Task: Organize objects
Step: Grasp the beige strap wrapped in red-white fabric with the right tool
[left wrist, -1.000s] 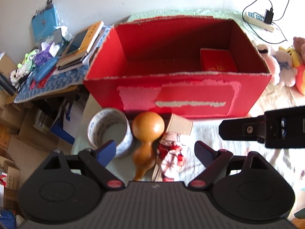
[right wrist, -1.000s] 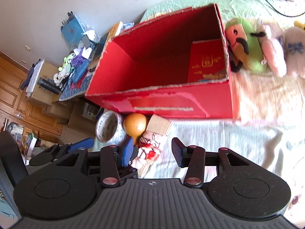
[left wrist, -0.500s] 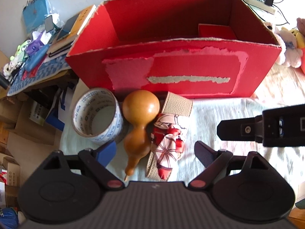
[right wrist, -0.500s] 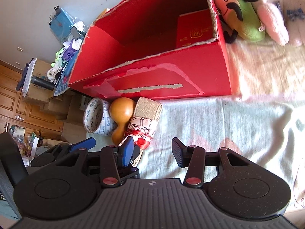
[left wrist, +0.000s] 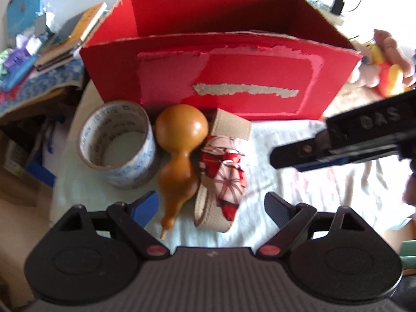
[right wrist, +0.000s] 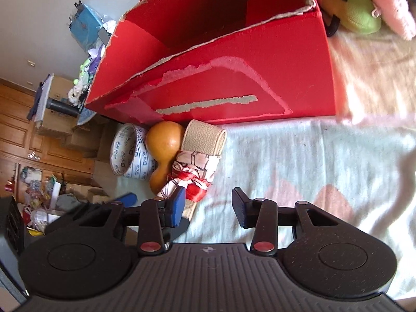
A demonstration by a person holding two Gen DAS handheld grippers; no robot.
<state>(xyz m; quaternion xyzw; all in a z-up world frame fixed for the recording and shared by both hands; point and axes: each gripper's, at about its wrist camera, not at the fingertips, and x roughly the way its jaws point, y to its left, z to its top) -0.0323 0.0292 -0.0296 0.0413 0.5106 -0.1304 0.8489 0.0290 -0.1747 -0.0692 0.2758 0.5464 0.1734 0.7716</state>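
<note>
A tape roll [left wrist: 117, 150], a brown gourd [left wrist: 182, 153] and a beige strap wrapped in a red-and-white scarf [left wrist: 223, 171] lie side by side on the pale cloth, in front of a red cardboard box [left wrist: 221, 78]. My left gripper [left wrist: 212, 205] is open just above them, with the gourd's narrow end and the strap's near end between its fingers, untouched. My right gripper [right wrist: 208, 202] hovers to the right of the strap [right wrist: 202, 137]. Its jaws are closing with only cloth between them. Its left finger [right wrist: 178, 204] is beside the scarf's red end.
A smaller red box [right wrist: 273, 7] lies inside the big one. Plush toys [right wrist: 351, 7] sit to its right. A cluttered side table with books [left wrist: 70, 39] stands left of the box. The bed edge drops off left of the tape roll.
Both grippers have come down and tilted toward the three objects, which now look larger and nearer. The right gripper's fingers stand closer together than before.
</note>
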